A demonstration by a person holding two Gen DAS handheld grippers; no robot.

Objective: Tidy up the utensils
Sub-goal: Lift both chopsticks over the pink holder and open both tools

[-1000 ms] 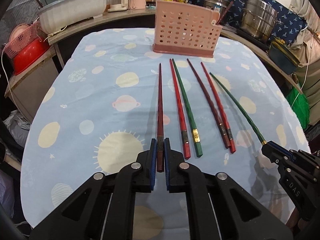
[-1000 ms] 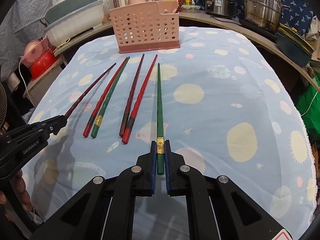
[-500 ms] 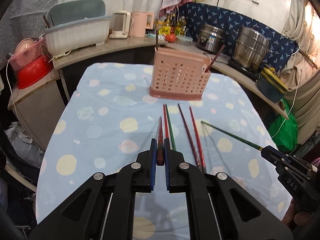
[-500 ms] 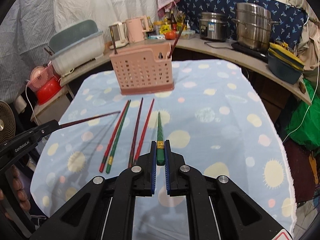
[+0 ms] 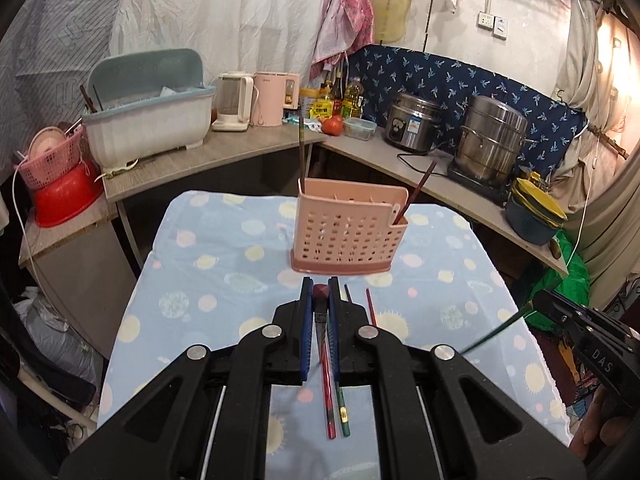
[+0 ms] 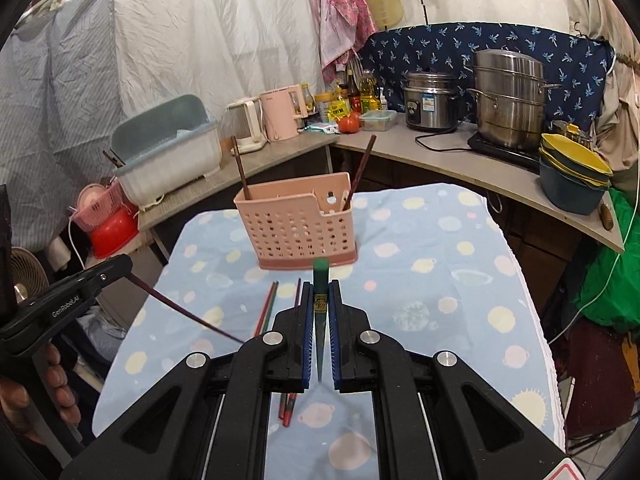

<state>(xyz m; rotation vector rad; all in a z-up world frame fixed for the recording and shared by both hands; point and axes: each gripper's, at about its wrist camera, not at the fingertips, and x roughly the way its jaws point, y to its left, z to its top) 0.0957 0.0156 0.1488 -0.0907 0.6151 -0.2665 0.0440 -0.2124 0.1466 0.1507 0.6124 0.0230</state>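
Tongs, left (image 5: pixel 321 294) and right (image 6: pixel 321 294), each clamp one chopstick, dark red (image 5: pixel 321 291) and green (image 6: pixel 321 270), thick end pointing toward the pink holder (image 6: pixel 298 232).

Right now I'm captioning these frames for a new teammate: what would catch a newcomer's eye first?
Each gripper holds one chopstick lifted off the table: the left gripper clamps a dark red chopstick, the right gripper a green chopstick. Straight ahead, the pink perforated holder stands on the blue planet-print cloth with two chopsticks already poking out. Four more chopsticks lie on the cloth below the grippers.
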